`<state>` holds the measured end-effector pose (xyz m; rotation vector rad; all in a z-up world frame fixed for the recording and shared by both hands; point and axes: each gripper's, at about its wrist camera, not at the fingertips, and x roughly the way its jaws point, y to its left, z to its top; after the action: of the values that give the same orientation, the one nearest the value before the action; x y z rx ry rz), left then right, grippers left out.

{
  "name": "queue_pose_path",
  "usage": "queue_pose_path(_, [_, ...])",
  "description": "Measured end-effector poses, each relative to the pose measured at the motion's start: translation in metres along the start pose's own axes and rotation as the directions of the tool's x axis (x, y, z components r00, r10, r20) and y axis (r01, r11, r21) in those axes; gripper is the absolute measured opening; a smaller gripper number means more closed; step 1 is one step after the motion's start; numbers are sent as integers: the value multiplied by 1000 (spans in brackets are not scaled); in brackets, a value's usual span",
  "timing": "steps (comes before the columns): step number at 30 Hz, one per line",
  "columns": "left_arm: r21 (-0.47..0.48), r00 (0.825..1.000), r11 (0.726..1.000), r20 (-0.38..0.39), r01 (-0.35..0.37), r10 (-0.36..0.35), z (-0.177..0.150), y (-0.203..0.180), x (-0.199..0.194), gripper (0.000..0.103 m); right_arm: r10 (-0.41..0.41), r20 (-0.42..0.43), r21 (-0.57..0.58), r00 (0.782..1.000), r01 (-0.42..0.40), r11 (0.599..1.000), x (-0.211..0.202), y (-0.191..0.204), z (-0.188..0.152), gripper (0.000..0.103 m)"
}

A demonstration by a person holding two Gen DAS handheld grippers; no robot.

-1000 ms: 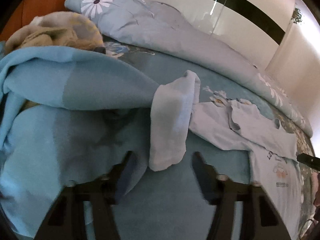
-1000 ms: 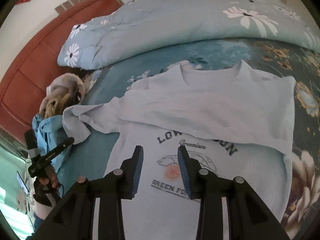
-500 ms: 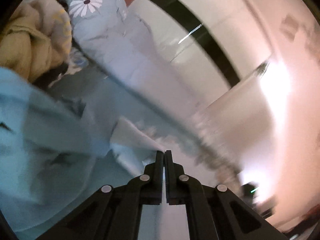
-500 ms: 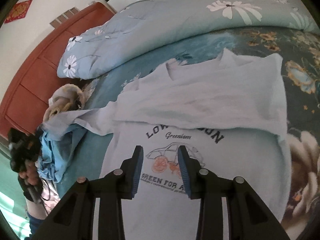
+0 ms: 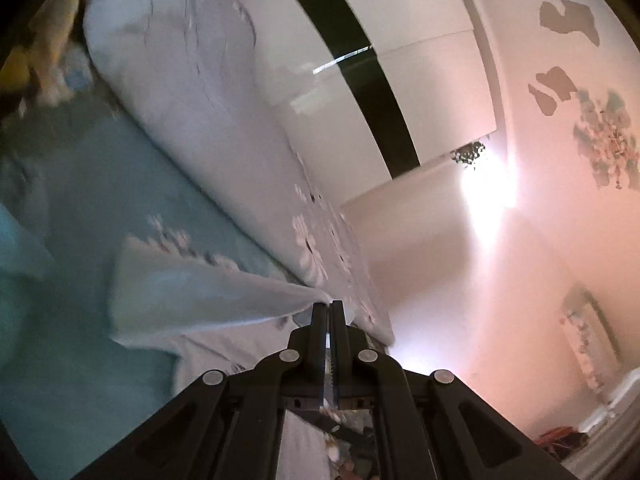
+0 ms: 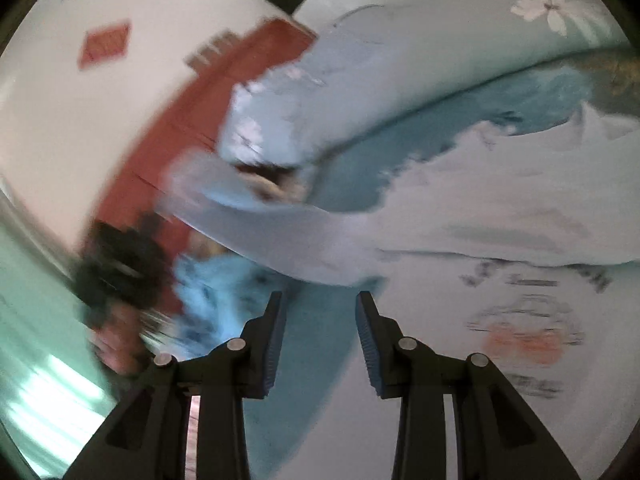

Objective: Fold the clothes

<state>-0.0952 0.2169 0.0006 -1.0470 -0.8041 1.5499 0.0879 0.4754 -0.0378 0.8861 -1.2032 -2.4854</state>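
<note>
A pale blue long-sleeved shirt (image 6: 500,208) with a printed chest graphic lies on the blue floral bed sheet (image 6: 340,188). My left gripper (image 5: 330,308) is shut on the shirt's sleeve (image 5: 192,292) and holds it lifted off the bed; the sleeve stretches leftward from the jaws. In the right wrist view the same sleeve (image 6: 256,224) is raised and stretched toward the left. My right gripper (image 6: 319,300) is open and empty, hovering over the sheet just left of the shirt body. Both views are motion-blurred.
A floral quilt (image 5: 192,92) is rolled along the far side of the bed. A crumpled blue garment (image 6: 216,284) lies near the red-brown headboard (image 6: 208,92). A white wardrobe with a black stripe (image 5: 360,80) stands beyond the bed.
My left gripper closed on the sleeve end and lifted it, swinging the camera up toward the wall. My right gripper swung left off the shirt's print and opened wider.
</note>
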Motion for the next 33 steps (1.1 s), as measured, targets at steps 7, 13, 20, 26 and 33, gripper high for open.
queue_pose_path(7, [-102, 994, 994, -94, 37, -47, -38, 30, 47, 2, 200, 93, 264, 975, -218, 940, -2, -29, 3, 52])
queue_pose_path(13, [-113, 991, 993, -125, 35, -49, -66, 38, 57, 2, 173, 72, 376, 982, -188, 907, 6, -62, 3, 52])
queue_pose_path(20, [-126, 989, 992, -144, 21, -39, -79, 46, 63, 2, 201, 51, 461, 978, -202, 864, 28, -77, -5, 52])
queue_pose_path(26, [-90, 985, 996, -173, -10, -6, -87, 46, 68, 2, 184, 54, 459, 981, -188, 868, 28, -80, -4, 16])
queue_pose_path(33, [-40, 971, 998, -238, -44, 33, -101, 56, 70, 3, 101, -7, 295, 995, -95, 951, 20, -61, 27, 3])
